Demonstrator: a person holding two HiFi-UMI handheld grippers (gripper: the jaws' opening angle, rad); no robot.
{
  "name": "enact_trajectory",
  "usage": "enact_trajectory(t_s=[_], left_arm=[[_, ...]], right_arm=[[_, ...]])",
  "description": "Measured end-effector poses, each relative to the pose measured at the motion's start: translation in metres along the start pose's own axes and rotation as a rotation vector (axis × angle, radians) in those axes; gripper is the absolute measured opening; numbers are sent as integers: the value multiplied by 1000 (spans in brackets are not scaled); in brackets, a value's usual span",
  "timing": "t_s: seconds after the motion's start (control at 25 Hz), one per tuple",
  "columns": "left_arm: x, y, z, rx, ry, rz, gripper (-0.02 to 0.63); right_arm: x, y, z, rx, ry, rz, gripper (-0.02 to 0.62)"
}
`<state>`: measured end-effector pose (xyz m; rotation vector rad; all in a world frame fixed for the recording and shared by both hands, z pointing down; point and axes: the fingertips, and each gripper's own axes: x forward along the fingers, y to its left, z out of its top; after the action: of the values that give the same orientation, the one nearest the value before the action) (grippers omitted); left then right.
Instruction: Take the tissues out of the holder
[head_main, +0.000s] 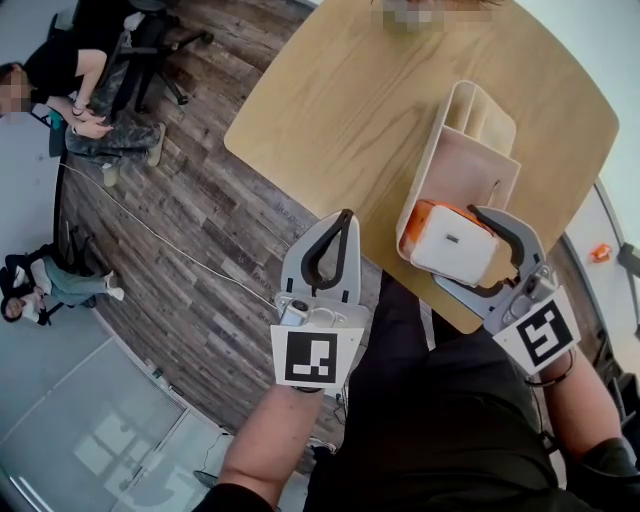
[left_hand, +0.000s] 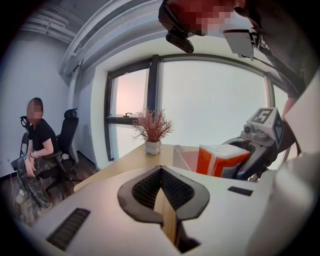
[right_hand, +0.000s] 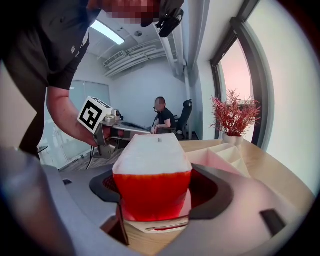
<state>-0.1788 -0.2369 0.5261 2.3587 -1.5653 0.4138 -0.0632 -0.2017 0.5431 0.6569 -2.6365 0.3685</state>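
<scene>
Right gripper (head_main: 460, 248) is pinching the tissue pack (right_hand: 151, 185) at the near end of the holder (head_main: 470, 160) — lift straight up, slowly; left gripper (head_main: 345, 218), pressed together and empty, could steady the rim

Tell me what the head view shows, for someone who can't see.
The right gripper clasps an orange-and-white tissue pack at the near end of a white holder on a wooden table. The left gripper, shut and empty, hangs near the table.
</scene>
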Motion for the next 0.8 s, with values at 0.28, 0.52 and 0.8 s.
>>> enact_trajectory(t_s=[0.28,0.52,0.8], left_arm=[[-2,-1,6,-2,-7,9,5],[-6,-1,18,-4,-30,21,5],[-11,2,29,4,-42,34,5]], right_arm=[[-1,-1,1,-65,19,38,300],[-2,4,2,-108,39,57,282],[-6,-1,13,-124,34,55,279]])
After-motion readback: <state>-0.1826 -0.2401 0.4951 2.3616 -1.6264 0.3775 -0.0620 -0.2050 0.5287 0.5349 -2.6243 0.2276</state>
